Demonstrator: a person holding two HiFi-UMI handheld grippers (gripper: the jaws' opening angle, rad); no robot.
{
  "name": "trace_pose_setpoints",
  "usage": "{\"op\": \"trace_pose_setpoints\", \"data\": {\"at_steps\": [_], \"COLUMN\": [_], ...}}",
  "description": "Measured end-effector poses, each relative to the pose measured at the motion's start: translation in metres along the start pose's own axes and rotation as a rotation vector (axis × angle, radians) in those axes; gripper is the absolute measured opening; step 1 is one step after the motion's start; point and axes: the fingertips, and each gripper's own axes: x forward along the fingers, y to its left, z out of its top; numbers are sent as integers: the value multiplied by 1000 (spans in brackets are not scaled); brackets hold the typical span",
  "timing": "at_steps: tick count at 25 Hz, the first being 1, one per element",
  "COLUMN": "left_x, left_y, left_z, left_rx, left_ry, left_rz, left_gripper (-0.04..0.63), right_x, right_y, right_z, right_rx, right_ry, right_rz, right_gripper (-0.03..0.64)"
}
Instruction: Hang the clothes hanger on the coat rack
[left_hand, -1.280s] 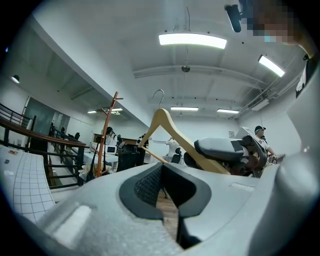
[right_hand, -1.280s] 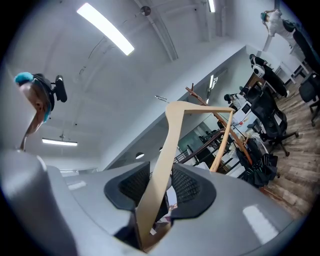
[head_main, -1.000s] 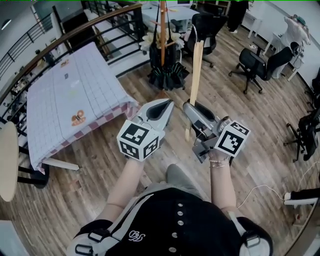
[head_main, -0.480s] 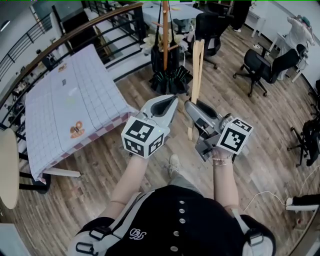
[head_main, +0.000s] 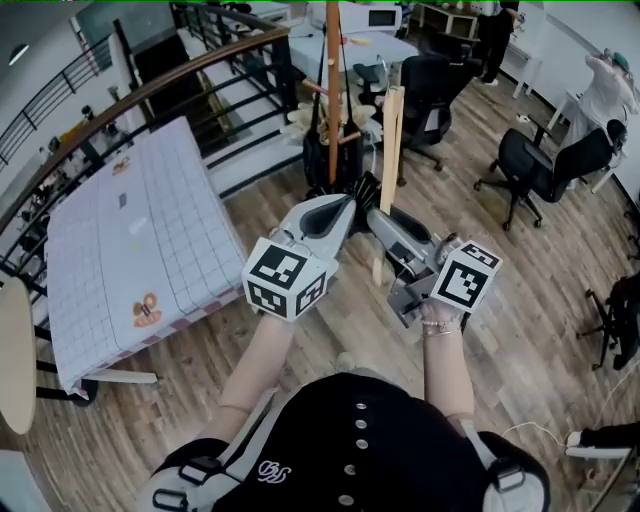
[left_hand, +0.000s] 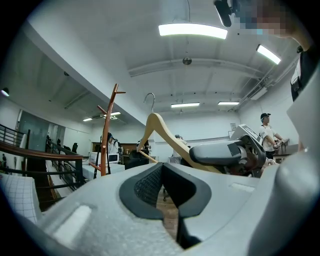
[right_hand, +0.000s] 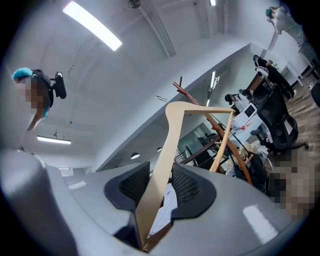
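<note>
- While the coat rack (head_main: 331, 100) serves as the mark for everything else, the largest thing near it is the table (head_main: 170, 220) under a checked cloth, to the rack's left in the head view.
- That rack is a tall reddish wooden pole with short upturned pegs (left_hand: 120, 92) and dark clothes (head_main: 335, 165) round its lower part. It stands ahead of both grippers, apart from them.
- Office chairs (head_main: 525, 160) stand to the rack's right, well apart from it.
- A pale wooden clothes hanger (right_hand: 172, 145) is held upright just right of the rack's pole in the head view, short of it and touching no part of it. It looks stiff and light. Its smooth faces might slip or let it swing, so a hold on the flat arm near its end seems sound and leaves the top free.
- On that lower arm the right gripper (right_hand: 160, 186) is clamped, pads pressing the wood from both sides.
- Beside it, short of the rack, the left gripper (left_hand: 162, 192) shows a narrow gap between its jaws with nothing in it.
- At the hanger's top a thin metal hook (left_hand: 149, 100) sits just right of the rack's upper pegs in the left gripper view. It is not yet over one.
</note>
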Motion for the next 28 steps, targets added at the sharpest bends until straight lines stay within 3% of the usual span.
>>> {"op": "trace_pose_setpoints", "data": {"at_steps": [9, 28], "left_x": [70, 125], "left_y": [29, 78], "left_z": [0, -3], "left_rx": [-52, -70], "left_ry": [-38, -48], "left_rz": [-23, -10], "left_gripper": [-1, 0], "right_x": [22, 53], "right_y": [-57, -113], "right_z": [37, 50], "right_rx": [-16, -1], "right_ry": [1, 0], "right_rz": [16, 27], "right_gripper": [140, 140]}}
